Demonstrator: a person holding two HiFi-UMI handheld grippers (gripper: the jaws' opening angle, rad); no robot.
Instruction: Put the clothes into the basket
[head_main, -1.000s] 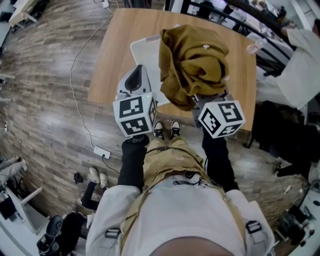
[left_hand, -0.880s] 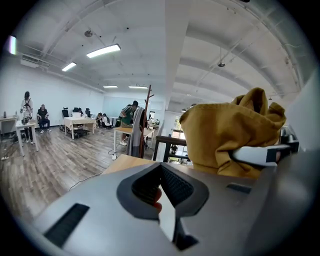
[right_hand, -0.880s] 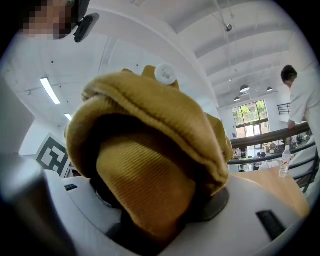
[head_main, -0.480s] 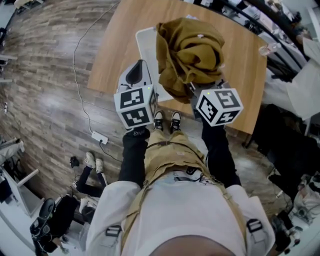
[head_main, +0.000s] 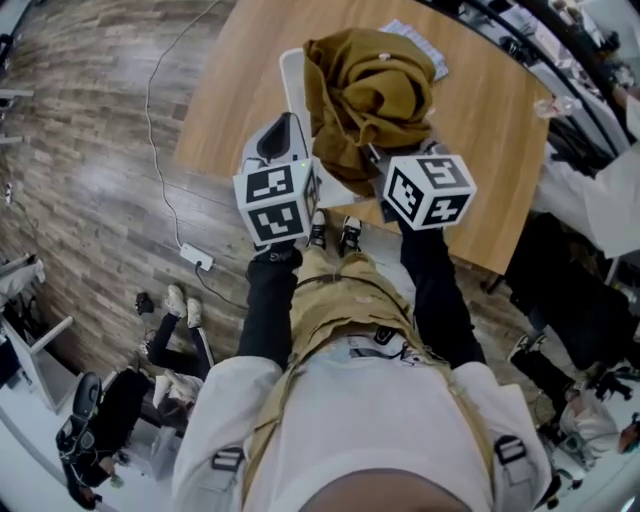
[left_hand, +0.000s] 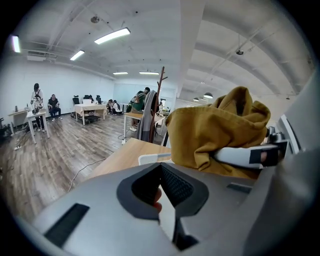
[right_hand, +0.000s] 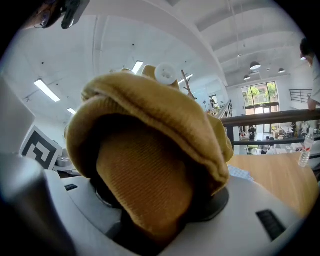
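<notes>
A bunched mustard-yellow garment (head_main: 370, 95) with a white button (right_hand: 165, 73) hangs in the air over the near part of the wooden table. My right gripper (head_main: 378, 165) is shut on its lower folds, and the cloth fills the space between the jaws (right_hand: 150, 195). A white basket (head_main: 292, 78) lies on the table, largely hidden under the garment; its rim (left_hand: 150, 158) shows past my left gripper. My left gripper (head_main: 283, 148) is beside the garment on its left, jaws together and holding nothing.
The wooden table (head_main: 480, 150) carries a patterned sheet (head_main: 415, 45) at the back and a water bottle (right_hand: 305, 150) on the right. A cable and power strip (head_main: 196, 258) lie on the floor to the left. A person in white (head_main: 610, 190) stands to the right. A coat stand (left_hand: 159, 100) rises beyond the table.
Both grippers and the garment have drifted slightly up and left in the head view, further over the table. The right gripper's hold on the cloth is unchanged.
</notes>
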